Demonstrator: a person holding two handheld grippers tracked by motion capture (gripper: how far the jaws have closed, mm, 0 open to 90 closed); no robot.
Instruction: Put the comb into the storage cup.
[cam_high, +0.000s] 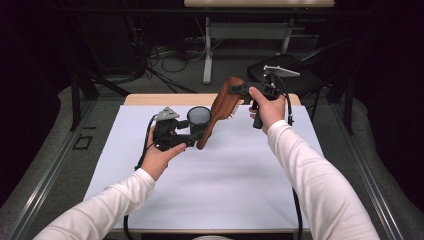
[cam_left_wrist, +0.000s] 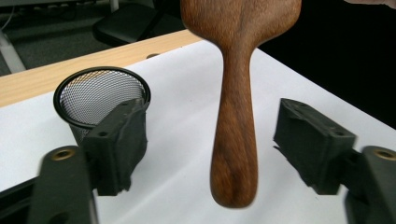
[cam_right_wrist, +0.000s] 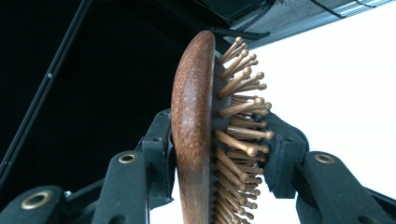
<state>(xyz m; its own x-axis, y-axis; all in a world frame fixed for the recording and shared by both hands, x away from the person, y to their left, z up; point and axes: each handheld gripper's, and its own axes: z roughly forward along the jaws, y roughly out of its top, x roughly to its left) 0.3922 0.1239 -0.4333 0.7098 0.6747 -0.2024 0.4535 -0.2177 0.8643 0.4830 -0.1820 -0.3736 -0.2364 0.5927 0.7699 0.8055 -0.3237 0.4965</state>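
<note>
A wooden hairbrush (cam_high: 220, 112) hangs tilted above the white sheet, handle down and to the left. My right gripper (cam_high: 240, 90) is shut on its head: one pad presses the wooden back (cam_right_wrist: 191, 130), the other the bristle side. My left gripper (cam_high: 192, 136) is open around the brush handle (cam_left_wrist: 236, 116). The handle hangs in the gap between the two pads (cam_left_wrist: 119, 140) and touches neither.
A black mesh cup (cam_high: 199, 117) stands upright on the white sheet (cam_high: 210, 185) just behind the left gripper, close to the brush handle. The table's wooden far edge (cam_high: 150, 99) lies beyond it. A dark chair (cam_high: 285, 75) stands behind the table.
</note>
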